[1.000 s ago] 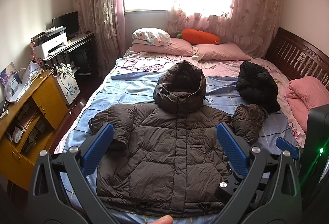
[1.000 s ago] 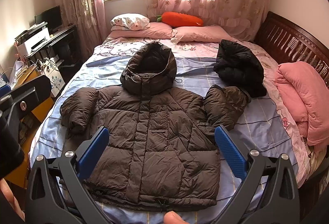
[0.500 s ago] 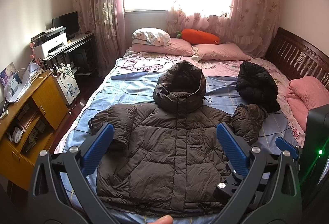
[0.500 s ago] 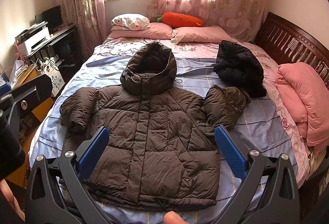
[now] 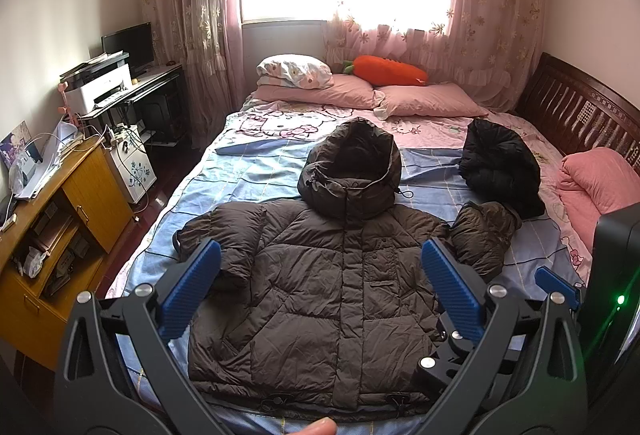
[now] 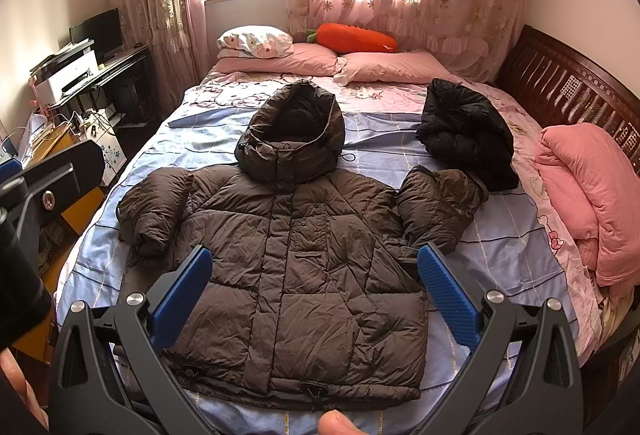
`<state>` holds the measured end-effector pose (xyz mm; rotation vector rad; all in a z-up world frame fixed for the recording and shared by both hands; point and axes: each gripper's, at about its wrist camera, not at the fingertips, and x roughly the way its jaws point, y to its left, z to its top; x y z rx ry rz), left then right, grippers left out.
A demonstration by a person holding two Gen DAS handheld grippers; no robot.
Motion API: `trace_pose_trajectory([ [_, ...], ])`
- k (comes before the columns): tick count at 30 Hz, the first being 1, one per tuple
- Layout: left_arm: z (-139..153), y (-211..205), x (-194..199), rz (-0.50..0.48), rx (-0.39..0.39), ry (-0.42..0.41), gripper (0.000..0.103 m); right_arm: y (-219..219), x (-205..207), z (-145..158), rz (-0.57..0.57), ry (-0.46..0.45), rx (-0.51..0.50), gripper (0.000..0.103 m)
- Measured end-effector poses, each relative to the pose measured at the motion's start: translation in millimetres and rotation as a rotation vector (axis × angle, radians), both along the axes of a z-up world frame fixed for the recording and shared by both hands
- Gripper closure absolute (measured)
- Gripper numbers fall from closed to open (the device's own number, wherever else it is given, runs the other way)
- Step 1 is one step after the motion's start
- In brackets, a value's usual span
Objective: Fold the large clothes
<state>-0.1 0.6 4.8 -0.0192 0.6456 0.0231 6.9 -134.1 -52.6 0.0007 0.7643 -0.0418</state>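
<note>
A large brown hooded puffer jacket [image 5: 340, 275] [image 6: 308, 267] lies face up and spread flat on the bed [image 5: 248, 171], hood toward the pillows, hem toward me. Both sleeves are bunched up short at the shoulders. My left gripper [image 5: 320, 271] hovers open above the jacket's lower half, touching nothing. My right gripper [image 6: 314, 271] is likewise open over the jacket's lower body, nothing between its blue pads [image 6: 448, 295]. In the left wrist view the right gripper's body [image 5: 616, 275] shows at the far right edge.
A black jacket [image 5: 500, 167] [image 6: 468, 127] lies crumpled on the bed's right side. Pink pillows [image 5: 424, 101] and a carrot plush [image 5: 384, 69] sit at the head. A folded pink quilt [image 6: 588, 191] is at the right; a wooden cabinet [image 5: 60, 227] and desk stand left.
</note>
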Motion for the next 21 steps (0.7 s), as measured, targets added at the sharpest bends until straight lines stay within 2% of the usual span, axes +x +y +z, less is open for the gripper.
trace_pose_trajectory([
  [21,-0.1,3.5,1.2,0.001,0.001,0.0,0.002,-1.5,1.1,1.0,0.004,0.001,-0.004,0.001],
])
